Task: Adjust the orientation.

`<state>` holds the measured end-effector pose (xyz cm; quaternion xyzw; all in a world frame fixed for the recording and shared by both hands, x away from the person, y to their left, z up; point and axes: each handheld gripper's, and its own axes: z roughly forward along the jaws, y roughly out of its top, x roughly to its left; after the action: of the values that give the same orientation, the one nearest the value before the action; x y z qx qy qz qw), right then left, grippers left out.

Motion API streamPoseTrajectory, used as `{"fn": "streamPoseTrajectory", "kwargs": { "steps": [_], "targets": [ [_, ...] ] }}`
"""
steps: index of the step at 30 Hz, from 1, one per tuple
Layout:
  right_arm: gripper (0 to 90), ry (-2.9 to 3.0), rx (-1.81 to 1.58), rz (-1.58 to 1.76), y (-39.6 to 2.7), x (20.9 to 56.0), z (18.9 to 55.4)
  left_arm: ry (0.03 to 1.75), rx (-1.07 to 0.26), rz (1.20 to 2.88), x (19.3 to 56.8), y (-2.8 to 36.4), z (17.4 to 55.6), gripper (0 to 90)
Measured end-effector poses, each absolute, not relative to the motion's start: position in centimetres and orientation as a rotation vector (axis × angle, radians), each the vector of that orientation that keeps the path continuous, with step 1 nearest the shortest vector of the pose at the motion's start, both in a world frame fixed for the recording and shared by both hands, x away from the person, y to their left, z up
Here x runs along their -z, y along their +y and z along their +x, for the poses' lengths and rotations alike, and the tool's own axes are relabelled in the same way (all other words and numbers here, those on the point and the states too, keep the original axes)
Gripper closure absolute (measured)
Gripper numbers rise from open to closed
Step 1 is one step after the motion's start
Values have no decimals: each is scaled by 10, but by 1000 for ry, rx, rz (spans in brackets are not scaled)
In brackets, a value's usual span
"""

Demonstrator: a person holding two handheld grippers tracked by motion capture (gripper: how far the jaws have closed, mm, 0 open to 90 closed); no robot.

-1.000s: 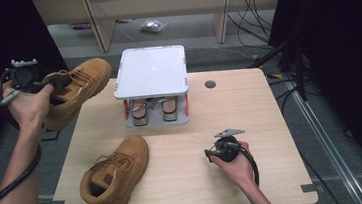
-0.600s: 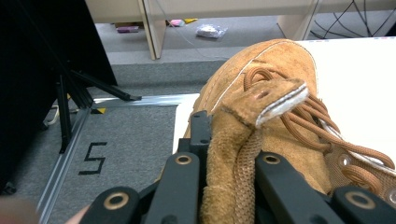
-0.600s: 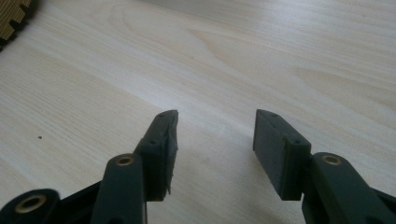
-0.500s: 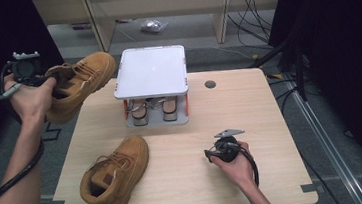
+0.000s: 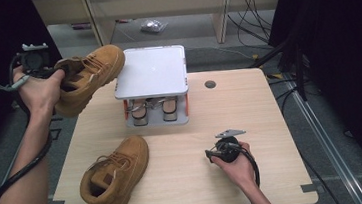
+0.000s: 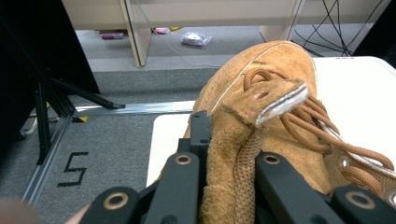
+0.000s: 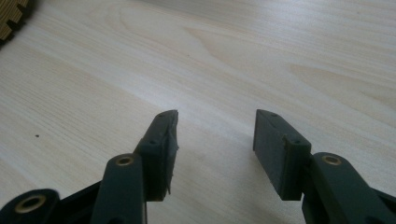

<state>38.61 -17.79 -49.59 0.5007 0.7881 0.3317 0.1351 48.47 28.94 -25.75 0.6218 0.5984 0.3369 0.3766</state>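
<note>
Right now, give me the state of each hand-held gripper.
Left hand-held gripper: shut on the tan boot, pinching its collar, held off the table.
Right hand-held gripper: open, holding nothing, over the table.

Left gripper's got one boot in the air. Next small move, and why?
Probably carry the held boot right and set it on the white rack top. The left gripper pinches the boot's collar, its toe already reaches the rack's edge; the right gripper rests open on the table.

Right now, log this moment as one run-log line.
left gripper: shut on raised boot | right gripper: open, over table | second boot: on table
</note>
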Motion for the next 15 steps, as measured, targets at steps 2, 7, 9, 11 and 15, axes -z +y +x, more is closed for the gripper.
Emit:
{"fn": "streamPoseTrajectory", "kwargs": {
  "steps": [2,7,9,11,15],
  "targets": [
    [504,2284,-956,1455,-179,495,385,1528,-866,1592,257,287,486,832],
    [503,2286,-952,1480,-179,495,384,1526,-858,1595,257,284,488,832],
    [503,2286,-952,1483,-179,495,384,1523,-854,1595,257,282,489,832],
    [503,2286,-952,1483,-179,496,384,1521,-852,1598,256,279,490,832],
    [502,2284,-953,1489,-178,496,384,1514,-844,1603,255,275,493,831]
  ]
}}
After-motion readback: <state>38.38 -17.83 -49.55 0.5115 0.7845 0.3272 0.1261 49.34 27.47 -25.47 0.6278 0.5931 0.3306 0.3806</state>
